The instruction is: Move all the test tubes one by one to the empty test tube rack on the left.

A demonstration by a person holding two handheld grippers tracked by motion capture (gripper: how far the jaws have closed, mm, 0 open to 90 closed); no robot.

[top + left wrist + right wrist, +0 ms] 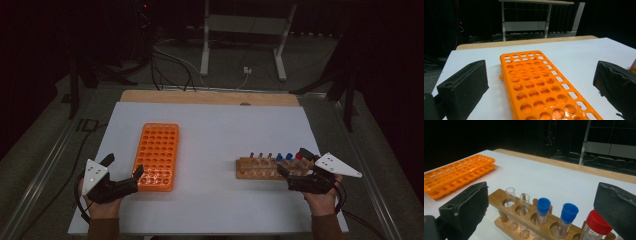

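On the white table (210,125), both my grippers gape empty: left gripper (123,166) by the orange rack (157,155), right gripper (294,161) at the wooden rack (260,170). I should straddle one capped tube (567,218) squarely.

Plastic, wood and glass-clear tubes on a matt white table top

The orange rack (541,87) is moulded plastic with a glossy, wet-looking sheen; the tube stand (524,220) is plain pale wood, smooth and unvarnished in look. Its tubes (510,197) are clear and shiny, some with matt blue caps (543,206), one with a ribbed red cap (599,222). The white sheet (225,125) looks smooth and matt over a wooden board (210,97). The gripper pads (464,212) look black, rough and matt.
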